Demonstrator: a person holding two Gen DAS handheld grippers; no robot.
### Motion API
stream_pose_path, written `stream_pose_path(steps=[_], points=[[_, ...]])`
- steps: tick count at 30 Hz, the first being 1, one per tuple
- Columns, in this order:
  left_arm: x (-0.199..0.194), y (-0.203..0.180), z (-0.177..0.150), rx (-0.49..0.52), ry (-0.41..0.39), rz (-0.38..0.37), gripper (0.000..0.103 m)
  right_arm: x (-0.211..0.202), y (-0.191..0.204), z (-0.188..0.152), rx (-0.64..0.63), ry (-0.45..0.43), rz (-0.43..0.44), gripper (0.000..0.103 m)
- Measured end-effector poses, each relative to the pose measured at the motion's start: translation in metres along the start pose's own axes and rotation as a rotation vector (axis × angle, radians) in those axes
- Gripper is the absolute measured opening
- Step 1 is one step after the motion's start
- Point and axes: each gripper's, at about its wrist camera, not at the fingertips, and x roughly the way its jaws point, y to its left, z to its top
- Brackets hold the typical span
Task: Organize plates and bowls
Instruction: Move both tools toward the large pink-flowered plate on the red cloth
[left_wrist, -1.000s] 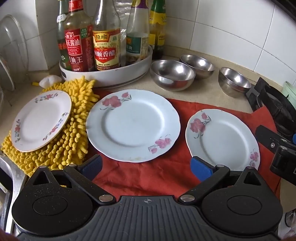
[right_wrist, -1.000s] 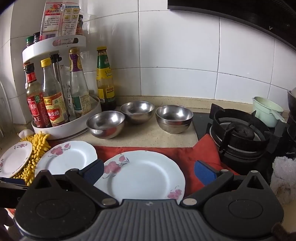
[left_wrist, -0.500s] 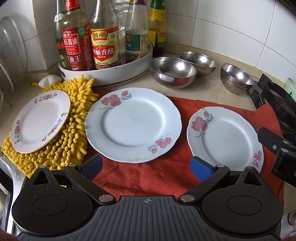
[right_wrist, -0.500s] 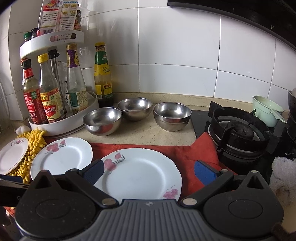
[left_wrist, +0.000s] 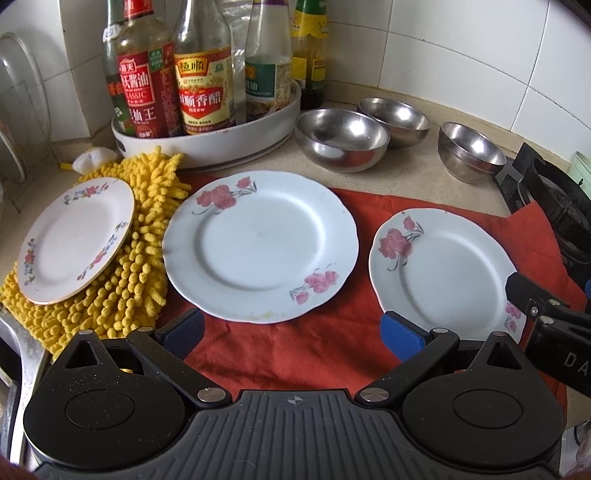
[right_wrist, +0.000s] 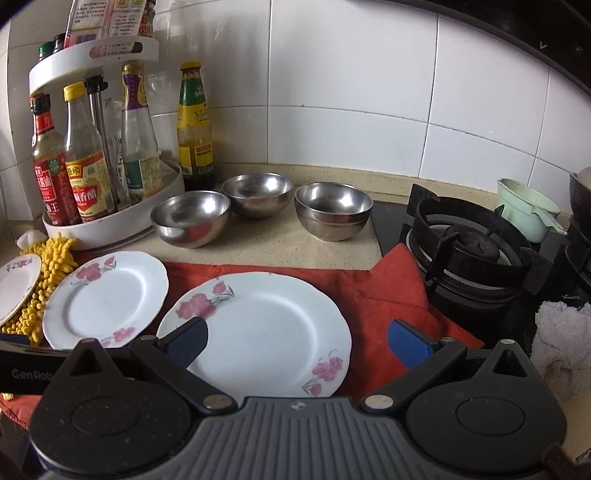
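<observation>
Upright, sauce bottles (left_wrist: 199, 85) fill the white turntable tray (left_wrist: 236, 142) (bowls (left_wrist: 341, 134) empty).

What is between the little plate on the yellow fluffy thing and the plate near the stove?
The big flowered plate lies between the little plate and the plate by the stove, clearest in the left wrist view.

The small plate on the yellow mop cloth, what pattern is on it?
Small multicoloured flower sprigs around the small plate rim, on white; clearest in the left wrist view.
</observation>
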Motion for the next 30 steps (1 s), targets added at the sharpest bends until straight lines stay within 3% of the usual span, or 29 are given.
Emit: stream_pose_path(steps=[30], points=[[-0.0030,-0.0106,-0.0008,0.035,-0.009,-0.006,0.102,0.0006,-0.0052,-0.0013,0.003,0.013,-0.006,0.101]])
